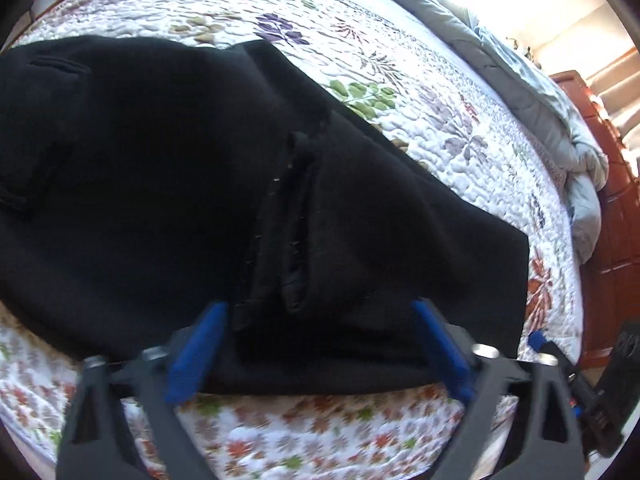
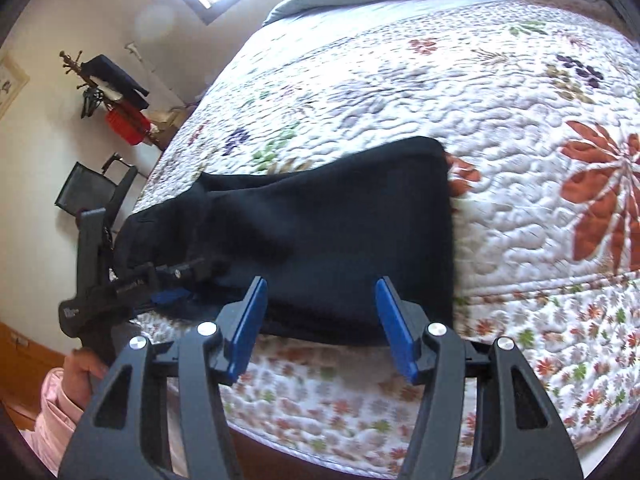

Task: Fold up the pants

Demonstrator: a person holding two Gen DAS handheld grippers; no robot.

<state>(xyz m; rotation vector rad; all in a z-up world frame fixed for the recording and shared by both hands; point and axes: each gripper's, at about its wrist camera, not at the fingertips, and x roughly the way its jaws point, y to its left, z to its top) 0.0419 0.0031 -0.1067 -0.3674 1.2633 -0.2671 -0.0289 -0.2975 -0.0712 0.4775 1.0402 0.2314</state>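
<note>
Floral quilt (image 2: 520, 208) carries black pants (image 2: 320, 232) at its near edge. Left gripper (image 1: 320, 340) and right gripper (image 2: 322, 320) gape, empty; we should pinch every layer.

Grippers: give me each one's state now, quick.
Left gripper: open, fingers astride the near edge of the pants, nothing gripped.
Right gripper: open, fingers at the pants' near edge, holding nothing.
</note>
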